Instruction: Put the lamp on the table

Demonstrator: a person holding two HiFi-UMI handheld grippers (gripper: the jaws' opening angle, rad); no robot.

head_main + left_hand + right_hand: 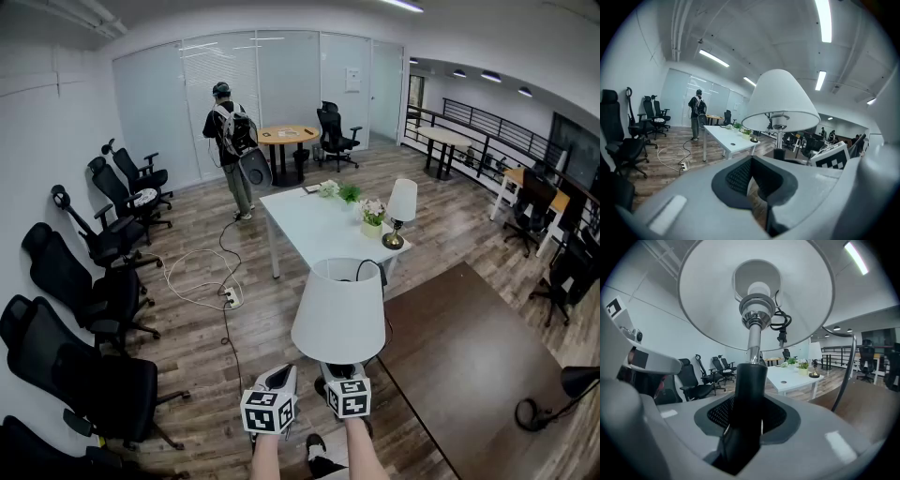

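Right tool (342, 371) clamps the upright table lamp (339, 311) by its stem; white surface (309, 227) lies ahead, well apart; left tool (278, 377) closed, empty.

lamp shade (338, 309): matt white cloth | lamp stem (752, 341): glossy chrome metal | floor (197, 356): wood planks

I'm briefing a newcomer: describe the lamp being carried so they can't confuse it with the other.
Before the white table mid-room, nearest the camera, is a white-shaded lamp. Unlike the table's brass-based lamp, its black stem sits in the right claw, off any surface.
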